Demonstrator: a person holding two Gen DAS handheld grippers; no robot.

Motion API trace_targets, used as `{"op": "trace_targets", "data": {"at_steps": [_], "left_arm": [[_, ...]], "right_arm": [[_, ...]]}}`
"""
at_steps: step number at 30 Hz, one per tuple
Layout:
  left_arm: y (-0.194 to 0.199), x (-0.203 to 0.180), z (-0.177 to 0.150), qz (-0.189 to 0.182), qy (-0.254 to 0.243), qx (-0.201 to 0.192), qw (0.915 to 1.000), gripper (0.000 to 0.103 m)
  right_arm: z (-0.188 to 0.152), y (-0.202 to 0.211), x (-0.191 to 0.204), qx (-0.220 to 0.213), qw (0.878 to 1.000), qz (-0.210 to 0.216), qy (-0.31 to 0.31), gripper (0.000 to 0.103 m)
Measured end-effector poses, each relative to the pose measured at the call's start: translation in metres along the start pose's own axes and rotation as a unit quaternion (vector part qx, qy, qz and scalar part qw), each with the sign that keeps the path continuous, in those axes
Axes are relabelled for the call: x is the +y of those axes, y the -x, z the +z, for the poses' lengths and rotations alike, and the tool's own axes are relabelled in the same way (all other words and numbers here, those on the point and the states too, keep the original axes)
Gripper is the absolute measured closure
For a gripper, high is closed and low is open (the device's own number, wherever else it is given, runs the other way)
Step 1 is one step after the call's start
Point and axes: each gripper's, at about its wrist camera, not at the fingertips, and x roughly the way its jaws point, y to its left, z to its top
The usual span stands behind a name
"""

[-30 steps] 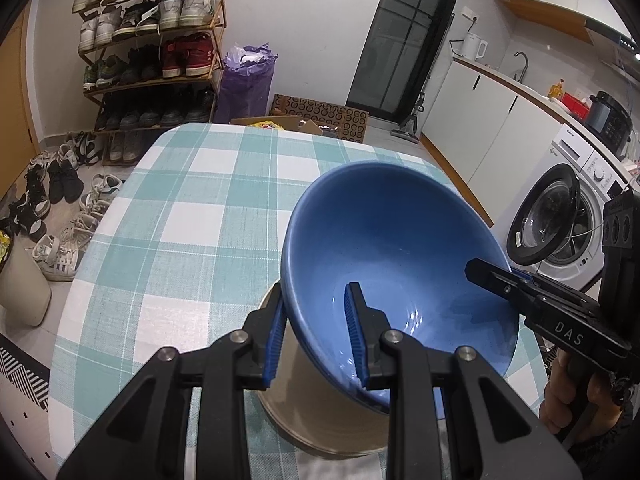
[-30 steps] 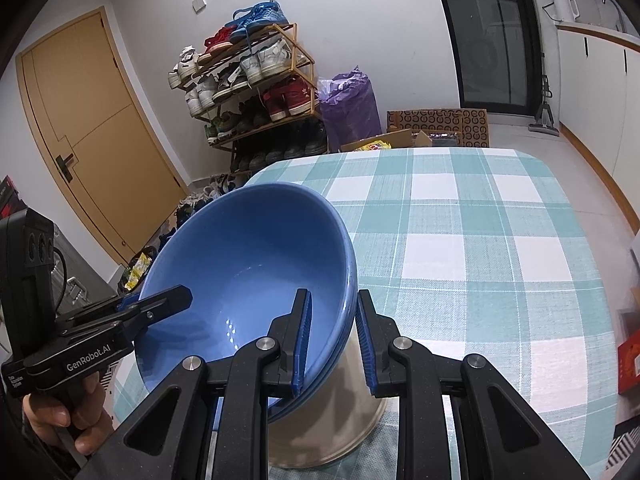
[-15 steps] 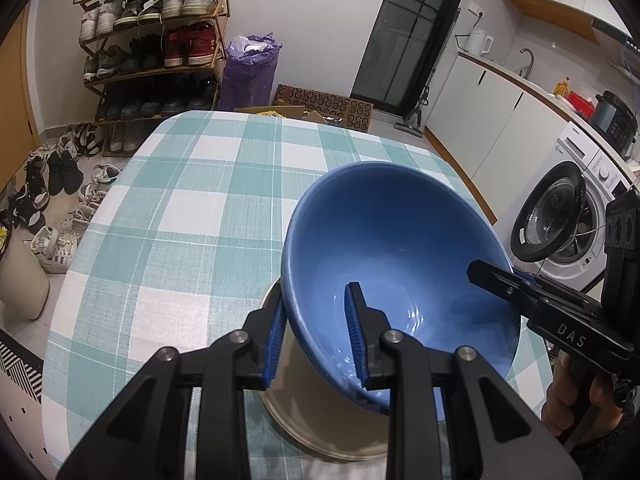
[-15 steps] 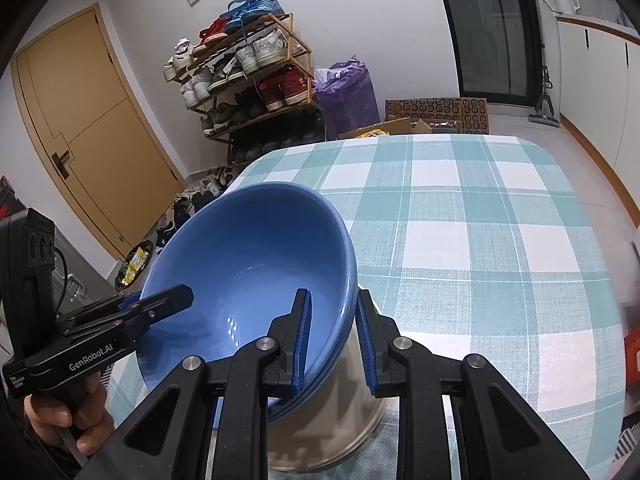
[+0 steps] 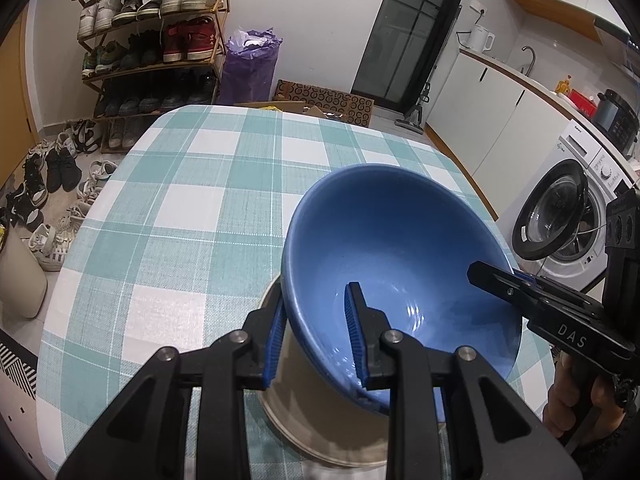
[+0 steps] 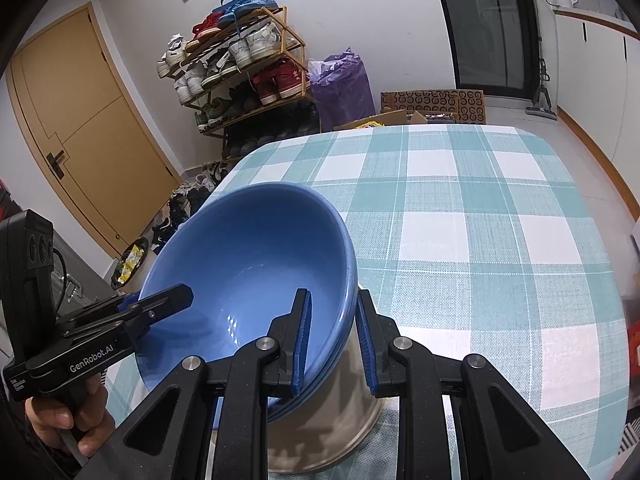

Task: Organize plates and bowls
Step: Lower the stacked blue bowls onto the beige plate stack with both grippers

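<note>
A deep blue bowl (image 5: 396, 264) with a cream-coloured outside (image 5: 312, 408) is held tilted over the checked table (image 5: 192, 208). In the right wrist view its edge shows more than one blue rim (image 6: 344, 320), as of nested bowls. My left gripper (image 5: 316, 304) is shut on the bowl's near-left rim, one pad inside and one outside. My right gripper (image 6: 332, 304) is shut on the opposite rim in the same way. Each gripper shows in the other's view: the right gripper (image 5: 500, 280) and the left gripper (image 6: 168, 296). Whether the base touches the table I cannot tell.
The teal-and-white cloth (image 6: 480, 220) lies bare beyond the bowl. Off the table stand a shoe rack (image 5: 152, 40), a purple bag (image 5: 248, 68), a washing machine (image 5: 568, 216) at right and a wooden door (image 6: 80, 128). A person's hand (image 6: 68, 420) grips the left tool's handle.
Both grips on the bowl are the same. The table's far edge and the shoe rack have slid slightly upward in both views.
</note>
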Motion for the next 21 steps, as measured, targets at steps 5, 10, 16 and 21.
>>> {"op": "trace_targets", "data": {"at_steps": [5, 10, 16, 21], "left_arm": [[0.0003, -0.0011, 0.0008, 0.000, 0.000, 0.000, 1.0000, 0.076], [0.0002, -0.0014, 0.0013, 0.000, 0.000, 0.000, 1.0000, 0.076], [-0.0007, -0.0007, 0.0022, -0.001, -0.004, 0.000, 1.0000, 0.073], [0.0012, 0.0017, 0.0001, 0.000, -0.003, -0.003, 1.0000, 0.061]], "right_arm": [[-0.0002, -0.0017, -0.0031, 0.002, 1.000, 0.004, -0.004, 0.079], [-0.0008, -0.0020, -0.0052, 0.002, 1.000, 0.007, -0.007, 0.078], [-0.0010, -0.0024, -0.0045, 0.002, 1.000, 0.008, -0.005, 0.077], [-0.0019, 0.0035, -0.0005, -0.003, 1.000, 0.021, 0.003, 0.059]]}}
